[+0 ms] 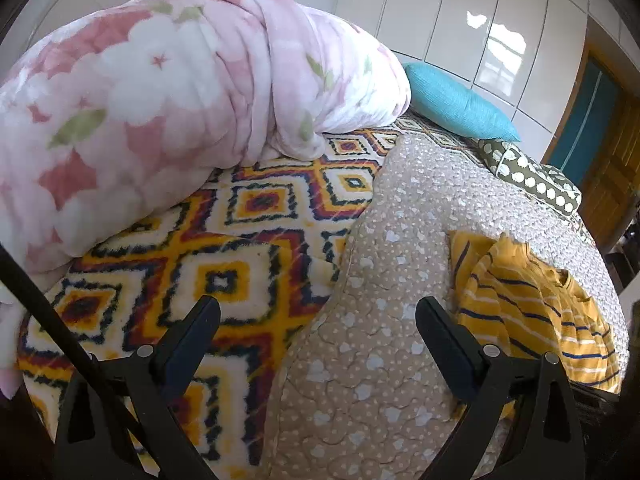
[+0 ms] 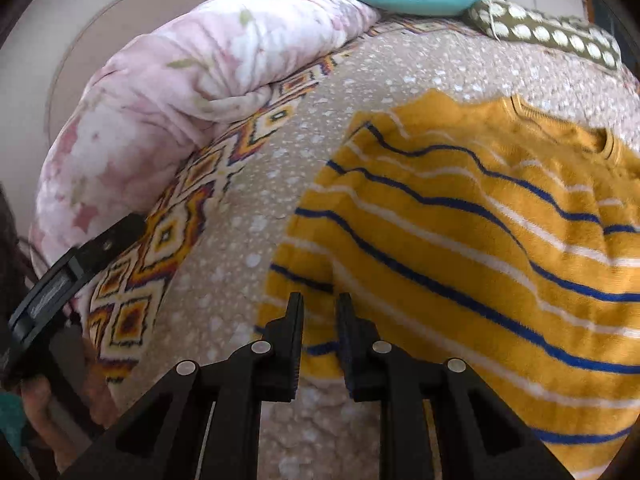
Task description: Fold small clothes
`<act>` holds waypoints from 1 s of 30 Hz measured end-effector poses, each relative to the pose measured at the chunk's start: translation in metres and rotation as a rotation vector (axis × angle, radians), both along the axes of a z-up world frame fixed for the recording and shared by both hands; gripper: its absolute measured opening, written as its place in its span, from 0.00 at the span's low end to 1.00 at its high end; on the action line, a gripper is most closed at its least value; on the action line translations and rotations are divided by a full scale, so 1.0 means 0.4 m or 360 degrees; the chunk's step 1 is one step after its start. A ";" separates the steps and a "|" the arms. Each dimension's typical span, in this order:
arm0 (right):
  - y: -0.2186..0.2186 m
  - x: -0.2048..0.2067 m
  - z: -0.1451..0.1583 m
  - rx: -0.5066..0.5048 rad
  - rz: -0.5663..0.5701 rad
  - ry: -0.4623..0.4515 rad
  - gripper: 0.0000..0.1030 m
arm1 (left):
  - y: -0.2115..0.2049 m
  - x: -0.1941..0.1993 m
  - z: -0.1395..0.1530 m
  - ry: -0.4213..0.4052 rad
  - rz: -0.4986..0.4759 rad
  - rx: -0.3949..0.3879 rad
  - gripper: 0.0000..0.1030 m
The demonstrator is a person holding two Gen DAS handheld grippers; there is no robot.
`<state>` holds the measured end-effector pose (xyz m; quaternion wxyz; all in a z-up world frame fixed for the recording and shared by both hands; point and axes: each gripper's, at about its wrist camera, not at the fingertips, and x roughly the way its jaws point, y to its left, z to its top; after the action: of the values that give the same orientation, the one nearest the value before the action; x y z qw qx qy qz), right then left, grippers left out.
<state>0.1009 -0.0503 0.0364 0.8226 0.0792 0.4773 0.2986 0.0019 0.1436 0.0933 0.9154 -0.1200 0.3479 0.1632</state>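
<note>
A small yellow sweater (image 2: 460, 240) with blue and white stripes lies on a beige spotted quilt (image 2: 256, 184). My right gripper (image 2: 320, 304) is at the sweater's near left edge, its jaws nearly closed with the fabric edge between them. In the left wrist view the sweater (image 1: 532, 312) lies rumpled at the right on the quilt (image 1: 380, 320). My left gripper (image 1: 316, 312) is wide open and empty above the quilt, left of the sweater. It also shows in the right wrist view (image 2: 76, 264) at the far left.
A pink floral duvet (image 1: 140, 120) is bunched at the back left on a yellow diamond-pattern blanket (image 1: 224, 248). A turquoise cushion (image 1: 456, 102) and an olive polka-dot pillow (image 1: 528, 176) lie at the bed's far end. White cupboards and a wooden door stand behind.
</note>
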 end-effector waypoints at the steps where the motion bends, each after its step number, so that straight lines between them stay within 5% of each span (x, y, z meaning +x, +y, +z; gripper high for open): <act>1: 0.000 -0.016 0.011 -0.0026 0.0013 -0.0039 0.19 | -0.004 0.000 0.001 -0.0004 -0.0006 0.0005 0.95; 8: 0.002 -0.108 0.045 -0.0314 0.0100 -0.0315 0.21 | -0.021 0.006 0.000 0.0000 -0.0030 0.0035 0.95; 14: 0.023 -0.158 0.037 -0.0514 0.0185 -0.0495 0.39 | -0.019 0.012 -0.009 0.0025 -0.0023 0.0022 0.95; 30: 0.172 -0.204 -0.085 -0.1291 0.0312 -0.0994 0.42 | 0.057 0.013 -0.021 0.0038 0.0098 -0.0063 0.95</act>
<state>0.0192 0.0184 0.0024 0.8586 -0.3837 0.2916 0.1746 0.0071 0.1666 0.0848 0.9032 -0.1468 0.3581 0.1857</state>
